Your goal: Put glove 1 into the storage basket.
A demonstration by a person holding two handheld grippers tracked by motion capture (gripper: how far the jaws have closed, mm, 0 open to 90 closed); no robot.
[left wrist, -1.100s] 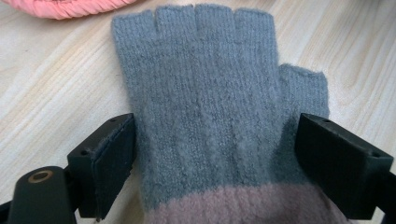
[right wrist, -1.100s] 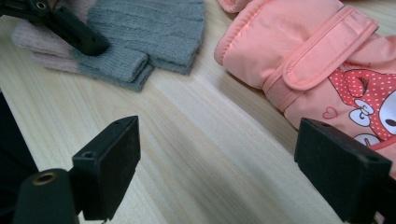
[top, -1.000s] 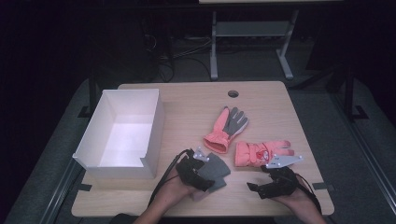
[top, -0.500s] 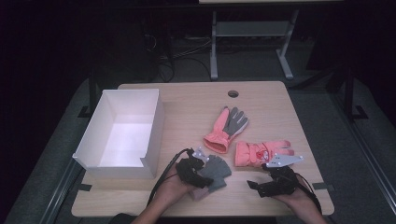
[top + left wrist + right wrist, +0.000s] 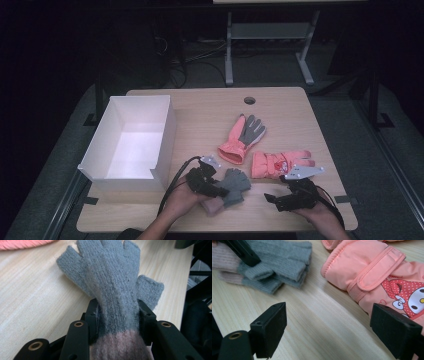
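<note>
Jaws of the left gripper (image 5: 117, 322) hide (while closing) the grey glove's (image 5: 112, 282) sides.

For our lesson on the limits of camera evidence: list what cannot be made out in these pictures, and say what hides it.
- Grey knit glove: its pink cuff runs off the bottom edge in the left gripper view.
- Second grey glove beneath: mostly covered by the upper one, right gripper view.
- Pink ski glove: fingers cut off by the frame edge, right gripper view.
- White box: near inside wall hidden, high view.
</note>
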